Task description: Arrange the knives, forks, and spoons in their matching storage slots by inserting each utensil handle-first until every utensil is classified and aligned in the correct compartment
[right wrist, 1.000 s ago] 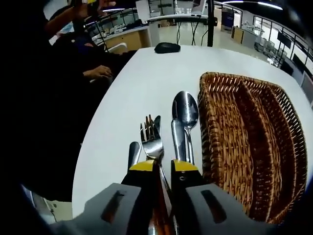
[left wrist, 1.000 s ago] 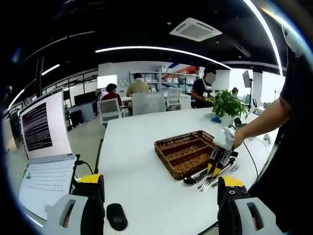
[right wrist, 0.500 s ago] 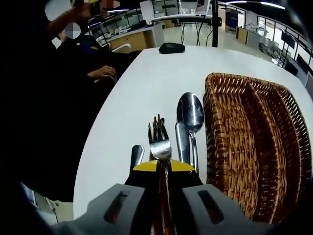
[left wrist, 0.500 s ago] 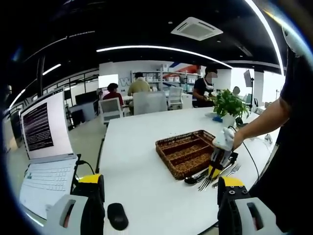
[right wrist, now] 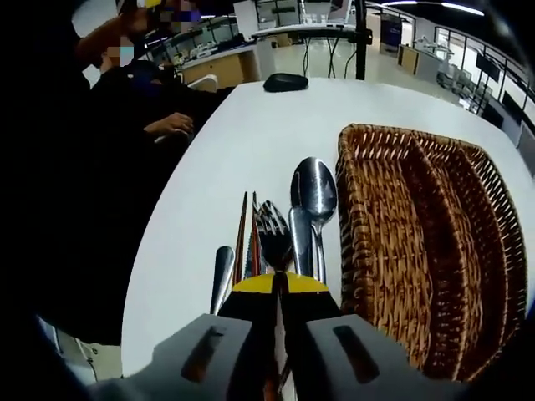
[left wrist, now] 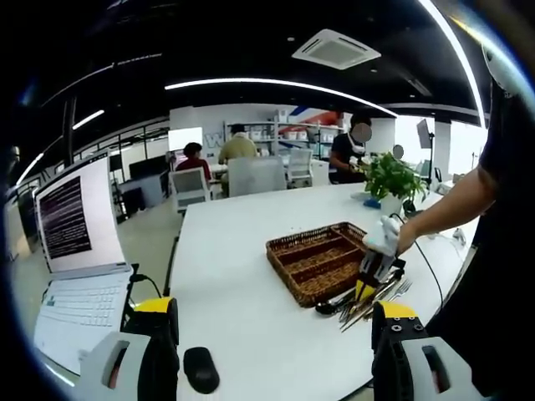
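Beside the wicker basket on our white surface, a spoon lies, and our right hand-held gripper, clenched on the fork, has since lifted it, while our left hand-held gripper stays released.

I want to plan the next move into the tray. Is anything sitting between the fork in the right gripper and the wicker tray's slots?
Only the spoon, lying on the table between the held fork and the near wall of the wicker tray. Lifting over it should avoid contact. The tray's slots look empty, and the right gripper is shut on the fork.
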`<action>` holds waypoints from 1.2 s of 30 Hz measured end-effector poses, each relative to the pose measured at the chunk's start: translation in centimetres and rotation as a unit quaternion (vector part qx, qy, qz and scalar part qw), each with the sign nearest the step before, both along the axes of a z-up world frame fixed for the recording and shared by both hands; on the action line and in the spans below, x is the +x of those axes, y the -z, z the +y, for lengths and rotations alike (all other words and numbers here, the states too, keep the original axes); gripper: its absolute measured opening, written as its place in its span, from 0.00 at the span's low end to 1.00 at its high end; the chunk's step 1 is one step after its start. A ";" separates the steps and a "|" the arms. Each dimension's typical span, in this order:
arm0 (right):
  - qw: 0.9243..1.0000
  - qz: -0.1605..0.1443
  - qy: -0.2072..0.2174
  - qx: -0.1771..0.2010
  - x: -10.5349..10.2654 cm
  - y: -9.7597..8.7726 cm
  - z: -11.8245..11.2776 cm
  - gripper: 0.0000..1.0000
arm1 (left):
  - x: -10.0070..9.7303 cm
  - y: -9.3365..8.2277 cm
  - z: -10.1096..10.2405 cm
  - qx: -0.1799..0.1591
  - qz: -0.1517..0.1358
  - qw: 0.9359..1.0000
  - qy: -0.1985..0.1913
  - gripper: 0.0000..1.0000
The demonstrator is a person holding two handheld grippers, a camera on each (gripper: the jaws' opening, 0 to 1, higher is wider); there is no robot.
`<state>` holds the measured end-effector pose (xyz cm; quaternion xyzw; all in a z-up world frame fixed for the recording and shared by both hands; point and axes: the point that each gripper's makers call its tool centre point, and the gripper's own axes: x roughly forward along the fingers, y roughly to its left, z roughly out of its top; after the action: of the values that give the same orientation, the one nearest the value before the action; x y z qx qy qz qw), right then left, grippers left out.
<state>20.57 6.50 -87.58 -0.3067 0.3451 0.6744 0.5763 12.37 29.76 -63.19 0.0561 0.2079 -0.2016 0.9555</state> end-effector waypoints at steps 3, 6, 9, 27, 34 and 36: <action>1.000 -0.013 -0.007 -0.007 -0.1 0.1 -0.1 0.01 | 0.0 0.0 0.0 0.001 0.000 1.000 0.000 1.00; 1.000 -0.016 -0.007 -0.015 0.0 0.2 -0.5 0.01 | 0.1 0.0 0.0 0.001 -0.001 1.000 0.001 1.00; 1.000 -0.021 -0.012 -0.018 0.0 0.2 -0.7 0.02 | 0.1 -0.1 0.0 0.002 -0.001 1.000 0.001 1.00; 0.995 -0.064 -0.070 -0.011 -0.2 -0.2 -0.3 0.00 | 0.3 0.0 0.0 0.006 0.001 1.000 0.001 1.00; 0.994 -0.070 -0.074 -0.029 -0.1 -0.3 -0.8 0.00 | 0.8 0.0 -0.5 -0.001 0.007 1.000 0.011 1.00; 0.995 -0.071 -0.064 -0.030 0.2 -0.6 -1.2 0.00 | 1.1 0.1 -0.8 0.003 0.010 1.000 0.019 1.00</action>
<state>20.72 5.34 -86.94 -0.3926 0.3027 0.6756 0.5456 13.48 28.93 -63.26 0.0607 0.2170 -0.2199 0.9491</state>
